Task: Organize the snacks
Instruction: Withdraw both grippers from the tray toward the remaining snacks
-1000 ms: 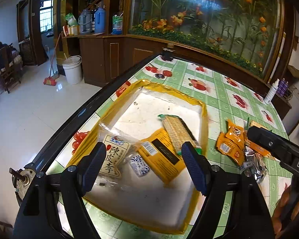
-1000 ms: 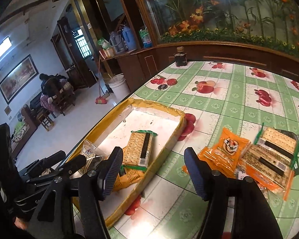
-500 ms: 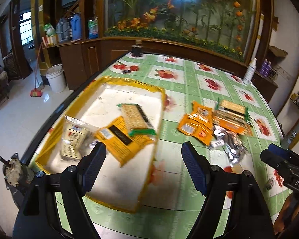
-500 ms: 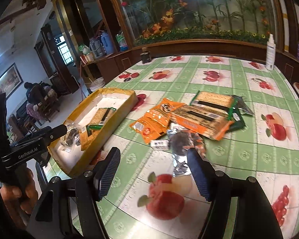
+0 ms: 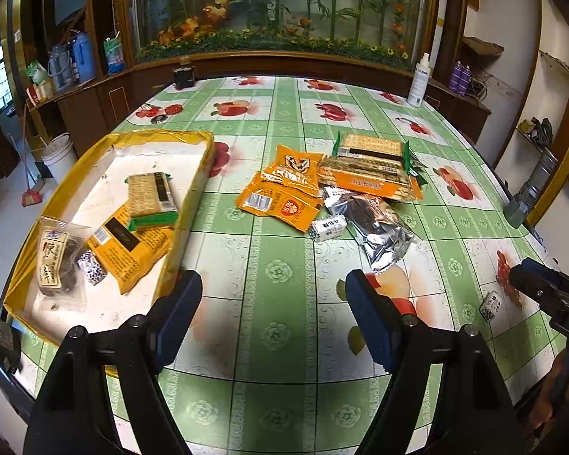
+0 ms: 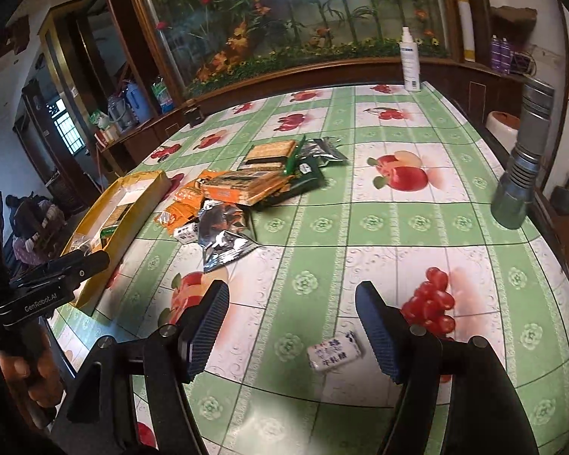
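A yellow tray (image 5: 195, 174) at the table's left holds a cracker pack (image 5: 150, 195), an orange packet (image 5: 132, 250), a clear plum bag (image 5: 55, 258) and a small candy. A loose pile lies mid-table: orange packets (image 5: 284, 189), cracker packs (image 5: 371, 163), a silver bag (image 5: 375, 223) and a small white candy (image 5: 328, 227). My left gripper (image 5: 273, 295) is open and empty above bare cloth right of the tray. My right gripper (image 6: 292, 326) is open and empty, with another small white candy (image 6: 334, 352) lying just beyond its right finger. The pile (image 6: 242, 185) and tray (image 6: 132, 208) lie far left there.
The table has a green fruit-print cloth (image 5: 277, 341). A white spray bottle (image 6: 409, 60) stands at the far edge, a metal flashlight (image 6: 519, 167) at the right edge and a dark jar (image 5: 182, 76) at the far left. Floor drops off left of the tray.
Both grippers have swung right, away from the tray. The left now looks at the cloth between tray and pile; the right has pulled back toward the near right, bringing the lone candy into view.
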The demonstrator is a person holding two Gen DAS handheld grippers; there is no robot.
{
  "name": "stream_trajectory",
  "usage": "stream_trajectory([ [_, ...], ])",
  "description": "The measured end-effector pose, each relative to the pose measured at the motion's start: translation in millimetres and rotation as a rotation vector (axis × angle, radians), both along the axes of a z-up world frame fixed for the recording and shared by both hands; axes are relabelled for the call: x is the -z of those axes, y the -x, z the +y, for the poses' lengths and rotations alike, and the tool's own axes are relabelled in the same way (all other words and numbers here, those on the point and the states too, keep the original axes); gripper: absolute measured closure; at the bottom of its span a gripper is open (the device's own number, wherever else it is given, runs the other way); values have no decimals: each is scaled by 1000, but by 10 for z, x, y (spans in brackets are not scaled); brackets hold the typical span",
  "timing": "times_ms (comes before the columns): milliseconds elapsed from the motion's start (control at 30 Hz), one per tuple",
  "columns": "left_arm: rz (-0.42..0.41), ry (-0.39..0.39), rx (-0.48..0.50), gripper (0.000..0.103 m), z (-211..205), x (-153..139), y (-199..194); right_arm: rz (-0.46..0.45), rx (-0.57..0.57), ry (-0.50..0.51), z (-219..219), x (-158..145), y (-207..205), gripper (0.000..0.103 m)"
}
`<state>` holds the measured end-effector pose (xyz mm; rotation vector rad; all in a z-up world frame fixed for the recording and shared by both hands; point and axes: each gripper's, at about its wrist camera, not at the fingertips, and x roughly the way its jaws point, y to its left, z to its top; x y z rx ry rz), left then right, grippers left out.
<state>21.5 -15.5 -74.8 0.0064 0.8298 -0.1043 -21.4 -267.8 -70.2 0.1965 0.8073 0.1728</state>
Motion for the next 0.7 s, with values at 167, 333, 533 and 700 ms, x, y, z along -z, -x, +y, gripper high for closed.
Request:
stream_trajectory([
  [167, 9, 7, 8, 25, -27, 25, 0, 9, 15, 2, -86, 66, 89, 32],
  [333, -1, -2, 17, 25, -69, 30, 5, 39, -13, 33, 7, 191, 141, 32],
  [533, -6, -47, 26, 25, -154, 59, -32, 46, -24, 56, 72, 256, 140, 32],
  [700, -11, -48, 33, 25, -169, 54, -54, 49, -15, 53, 38, 277, 119, 32],
])
